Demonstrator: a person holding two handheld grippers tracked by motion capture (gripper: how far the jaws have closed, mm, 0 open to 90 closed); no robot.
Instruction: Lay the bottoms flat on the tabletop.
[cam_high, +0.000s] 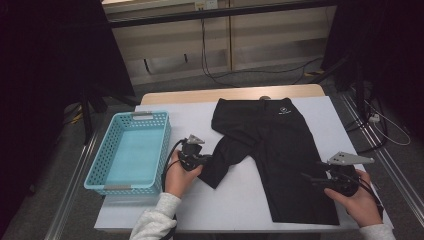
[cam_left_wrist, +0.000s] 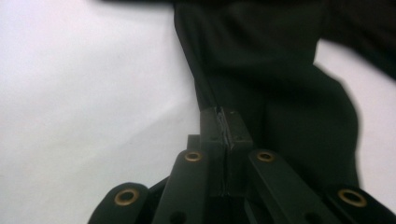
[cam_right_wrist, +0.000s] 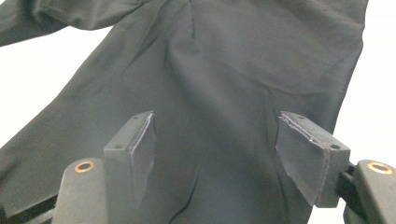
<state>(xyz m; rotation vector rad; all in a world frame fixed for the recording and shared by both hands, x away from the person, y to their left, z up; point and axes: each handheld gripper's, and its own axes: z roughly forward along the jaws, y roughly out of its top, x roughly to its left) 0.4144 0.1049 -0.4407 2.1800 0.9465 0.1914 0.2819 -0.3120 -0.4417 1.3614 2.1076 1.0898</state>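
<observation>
A pair of black shorts (cam_high: 277, 150) lies spread on the white tabletop (cam_high: 235, 200), waistband toward the far edge, one leg running down toward the near right corner and the other bent across toward the middle; beside it, at the left edge, stands an empty turquoise basket (cam_high: 100, 170). The left gripper (cam_high: 202, 159) sits at the hem of that bent leg; in the left gripper view its jaws stand pressed together, with the dark cloth right at their tips, so I judge it has pinched the hem edge, though just how much fabric is caught I cannot tell. The right gripper (cam_high: 312, 180) rests over the outer edge of the straight leg, near the right edge of the tabletop; in the right gripper view its pads (cam_right_wrist: 142, 149) are well apart with the cloth lying flat below them, nothing clamped. By my reckoning the work is at its start; one grip taken, no neat fold made; folding the shorts and, likely, putting them in the basket are left.
</observation>
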